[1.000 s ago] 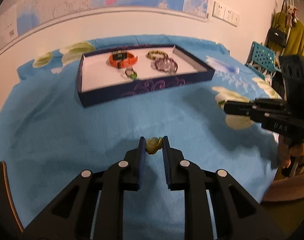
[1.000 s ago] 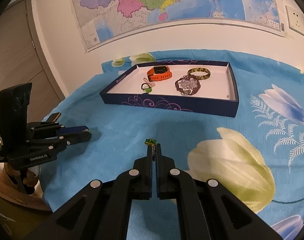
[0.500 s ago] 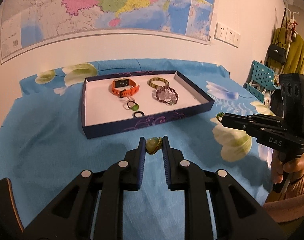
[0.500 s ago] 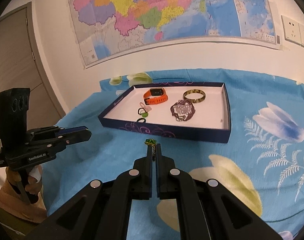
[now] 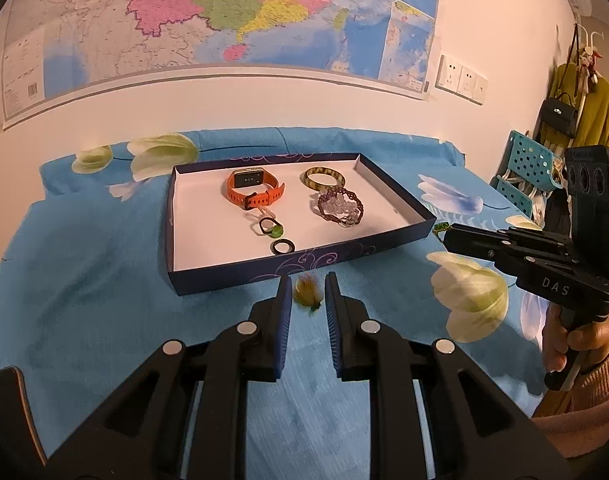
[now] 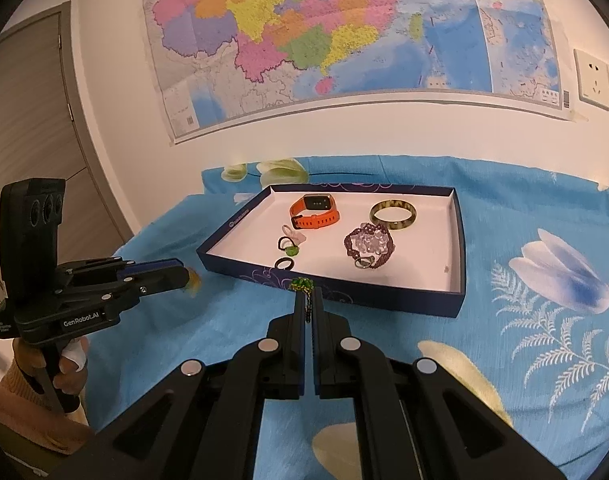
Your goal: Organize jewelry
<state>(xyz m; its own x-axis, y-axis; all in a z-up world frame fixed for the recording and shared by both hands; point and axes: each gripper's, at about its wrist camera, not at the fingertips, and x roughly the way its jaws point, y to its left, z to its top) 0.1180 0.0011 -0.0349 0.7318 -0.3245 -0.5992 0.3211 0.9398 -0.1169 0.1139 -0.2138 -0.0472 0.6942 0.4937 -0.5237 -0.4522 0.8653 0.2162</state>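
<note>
The left tool [image 5: 308, 292] hovers over the blue flowered cloth [image 5: 84, 280], just short of the near wall of the dark blue tray [image 5: 384, 246]. Its two blue-padded fingers stand slightly apart, and between them sits a blurred yellow-green pendant [image 5: 307, 294]; whether the pads actually pinch it cannot be told. In the right wrist view the same tool [image 6: 184, 276] reaches in from 9 o'clock with the pendant [image 6: 193, 282] at its tip, near the tray's left corner.

Inside the tray [image 6: 456, 300], going left to right: an orange watch [image 5: 254, 192] lies toward 12 o'clock; below it is a ring with a green stone [image 5: 271, 227], and nearer the front wall a plain dark ring [image 5: 283, 246]. Right of the watch is a mottled bangle [image 5: 324, 178], and just below that a purple beaded bracelet [image 5: 340, 208], close to the bangle but apart from the rings.

The right tool [image 6: 309, 304] is closed tight on a thin green beaded chain [image 6: 302, 284], whose knot pokes out past the fingertips, just above the tray's near wall. In the left wrist view this tool [image 5: 444, 234] comes in from 3 o'clock, the green piece [image 5: 441, 227] at its tip beside the tray's right corner.

A map [image 6: 344, 40] hangs on the wall behind.
</note>
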